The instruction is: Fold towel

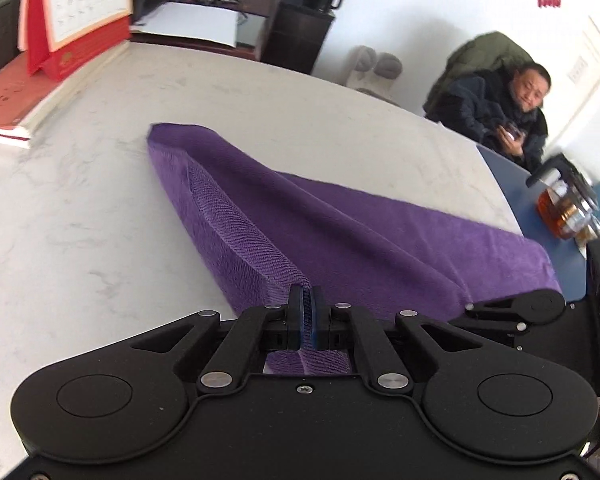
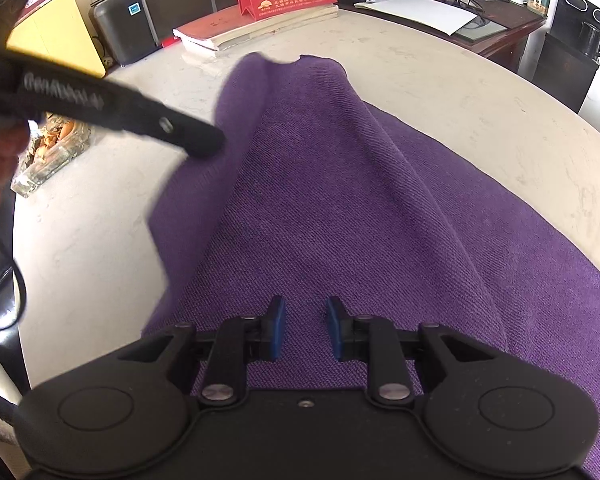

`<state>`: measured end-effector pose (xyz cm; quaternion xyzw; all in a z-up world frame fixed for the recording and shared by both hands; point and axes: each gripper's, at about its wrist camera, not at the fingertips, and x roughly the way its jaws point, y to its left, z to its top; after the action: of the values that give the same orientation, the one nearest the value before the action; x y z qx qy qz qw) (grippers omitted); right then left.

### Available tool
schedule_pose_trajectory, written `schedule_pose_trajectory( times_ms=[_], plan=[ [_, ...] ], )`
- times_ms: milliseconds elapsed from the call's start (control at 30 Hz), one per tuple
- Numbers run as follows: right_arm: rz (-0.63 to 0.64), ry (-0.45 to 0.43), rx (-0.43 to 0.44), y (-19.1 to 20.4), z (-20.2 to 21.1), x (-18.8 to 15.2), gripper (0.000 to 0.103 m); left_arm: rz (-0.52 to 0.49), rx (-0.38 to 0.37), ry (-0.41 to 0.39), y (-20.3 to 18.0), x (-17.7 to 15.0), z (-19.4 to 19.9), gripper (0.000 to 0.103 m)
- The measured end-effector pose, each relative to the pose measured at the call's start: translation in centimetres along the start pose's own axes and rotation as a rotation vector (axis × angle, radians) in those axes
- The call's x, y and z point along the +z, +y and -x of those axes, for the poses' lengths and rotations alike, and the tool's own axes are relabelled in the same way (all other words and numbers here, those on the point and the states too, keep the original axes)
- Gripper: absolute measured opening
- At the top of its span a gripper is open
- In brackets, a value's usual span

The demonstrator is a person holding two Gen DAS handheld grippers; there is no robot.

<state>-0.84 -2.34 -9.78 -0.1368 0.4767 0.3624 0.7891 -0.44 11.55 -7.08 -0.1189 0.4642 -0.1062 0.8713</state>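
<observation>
Because its jaws are clamped together on the purple towel's (image 1: 340, 224) edge, the left gripper (image 1: 308, 316) tents the cloth off the table (image 1: 79, 200) toward twelve o'clock for folding, while the right gripper (image 2: 304, 328), jaws apart and gripping nothing, hangs over the cloth.

The towel (image 1: 340, 224) is a deep purple cloth with a fine ribbed weave, lying on the pale marbled table (image 1: 79, 208) and reaching toward its far edge. It is not flat: one part is drawn up off the table into a sharp raised ridge, and the cloth falls away on both sides of that ridge in long sloping folds. The rest of the towel (image 2: 380, 220) spreads flat across the tabletop, its far end showing a small notch between two corners.
</observation>
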Motion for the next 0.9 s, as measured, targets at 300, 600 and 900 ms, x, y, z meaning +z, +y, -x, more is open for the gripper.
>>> schedule_pose_trajectory(
  times_ms=[300, 600, 900],
  plan=[
    [-0.009, -0.006, 0.01, -0.2, 0.1, -0.3, 0.021, 0.01, -0.037, 0.055, 0.3, -1.8, 0.2, 0.013],
    [-0.016, -0.012, 0.013, -0.5, 0.0, -0.2, 0.021, 0.009, -0.014, 0.068, 0.7, 0.7, -2.3, 0.02],
    [-0.03, -0.017, 0.019, -0.7, 0.0, -0.2, 0.021, -0.061, 0.023, 0.117, 0.1, 1.5, -4.7, 0.021]
  ],
)
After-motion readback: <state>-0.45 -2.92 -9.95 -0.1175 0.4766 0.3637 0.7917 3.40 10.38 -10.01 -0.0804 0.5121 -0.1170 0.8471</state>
